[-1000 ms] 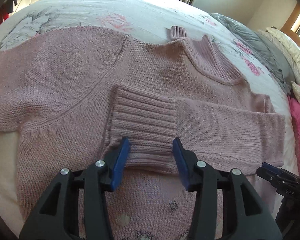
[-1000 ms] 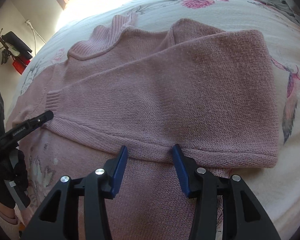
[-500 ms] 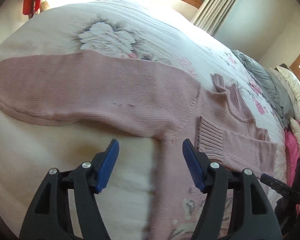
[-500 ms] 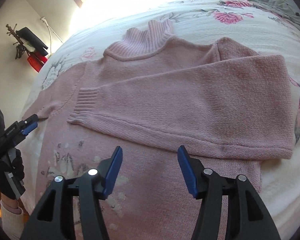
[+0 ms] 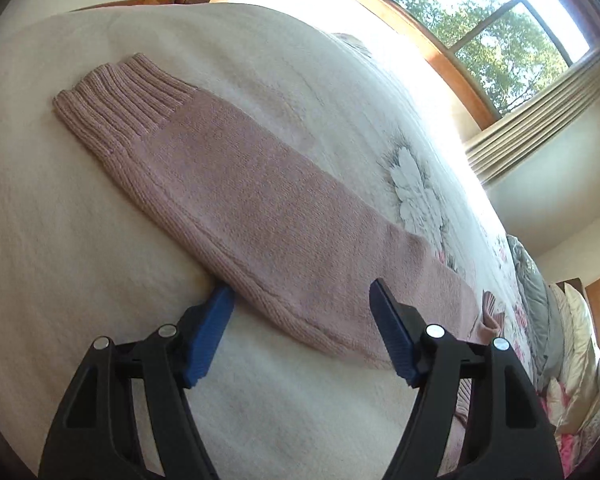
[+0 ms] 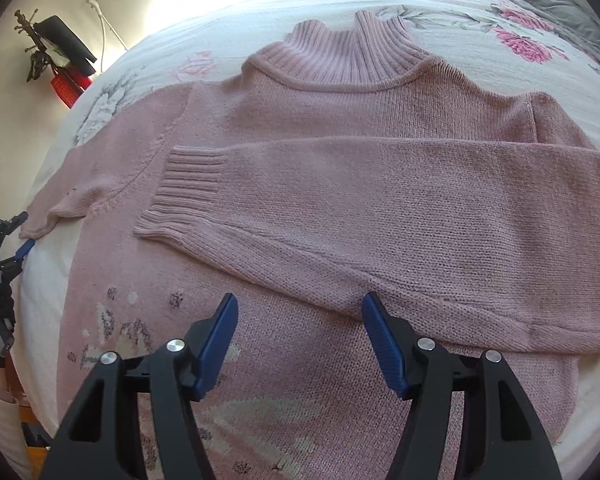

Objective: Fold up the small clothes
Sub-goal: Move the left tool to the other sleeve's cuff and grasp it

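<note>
- Left gripper (image 5: 302,294) spread wide, straddling the unfolded sleeve (image 5: 236,184), cuff toward eleven o'clock.
- Right gripper (image 6: 299,308) spread, hovering over the pink sweater (image 6: 380,128).

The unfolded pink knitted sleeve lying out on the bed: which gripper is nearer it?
Left. The left gripper straddles the unfolded pink knitted sleeve; the right gripper hovers over the sweater's body.

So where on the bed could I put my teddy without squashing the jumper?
The bare bedspread beside the spread-out sleeve, left of the left hand-held gripper, is free. So is the strip past the collar. The middle is crowded: the folded sleeve lies across the jumper.
</note>
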The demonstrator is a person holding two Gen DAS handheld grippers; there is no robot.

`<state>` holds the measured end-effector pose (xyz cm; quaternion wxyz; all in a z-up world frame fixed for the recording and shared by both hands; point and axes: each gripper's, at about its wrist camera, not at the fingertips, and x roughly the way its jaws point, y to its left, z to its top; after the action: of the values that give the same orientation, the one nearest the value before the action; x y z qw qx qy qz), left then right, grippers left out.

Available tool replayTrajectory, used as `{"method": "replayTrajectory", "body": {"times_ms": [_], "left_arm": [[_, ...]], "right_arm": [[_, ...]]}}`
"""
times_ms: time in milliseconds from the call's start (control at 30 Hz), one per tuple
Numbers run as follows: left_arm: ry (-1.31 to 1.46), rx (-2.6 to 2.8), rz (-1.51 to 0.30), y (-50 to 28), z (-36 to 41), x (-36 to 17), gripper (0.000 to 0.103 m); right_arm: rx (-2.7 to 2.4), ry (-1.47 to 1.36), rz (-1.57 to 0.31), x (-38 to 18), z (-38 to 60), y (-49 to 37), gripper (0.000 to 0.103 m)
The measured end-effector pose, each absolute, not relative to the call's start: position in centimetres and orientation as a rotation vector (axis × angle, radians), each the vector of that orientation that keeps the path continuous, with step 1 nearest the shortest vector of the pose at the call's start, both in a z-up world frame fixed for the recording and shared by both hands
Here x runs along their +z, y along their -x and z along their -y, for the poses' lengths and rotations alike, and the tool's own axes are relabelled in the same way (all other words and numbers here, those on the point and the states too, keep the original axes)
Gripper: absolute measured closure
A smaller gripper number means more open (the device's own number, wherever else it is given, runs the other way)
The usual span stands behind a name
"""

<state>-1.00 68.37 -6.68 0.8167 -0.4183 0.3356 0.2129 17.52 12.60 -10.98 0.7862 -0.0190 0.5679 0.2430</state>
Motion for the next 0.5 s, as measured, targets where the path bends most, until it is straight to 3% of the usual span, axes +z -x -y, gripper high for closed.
{"method": "replayTrajectory", "body": {"times_ms": [200, 367, 500], "left_arm": [[0.89, 0.498, -0.681, 0.0, -70.7, -7.0, 0.036], [0.865, 0.542, -0.691, -0.3, -71.7, -7.2, 0.058], [0.86, 0.548, -0.695, -0.4, -71.8, -7.2, 0.063]], "right_arm": [[0.524, 0.041, -1.224, -11.2, -12.4, -17.9, 0.038], [0.524, 0.045, -1.228, -11.6, -12.4, -18.1, 0.038], [0.527, 0.05, -1.229, -11.8, -12.5, -18.1, 0.038]]}}
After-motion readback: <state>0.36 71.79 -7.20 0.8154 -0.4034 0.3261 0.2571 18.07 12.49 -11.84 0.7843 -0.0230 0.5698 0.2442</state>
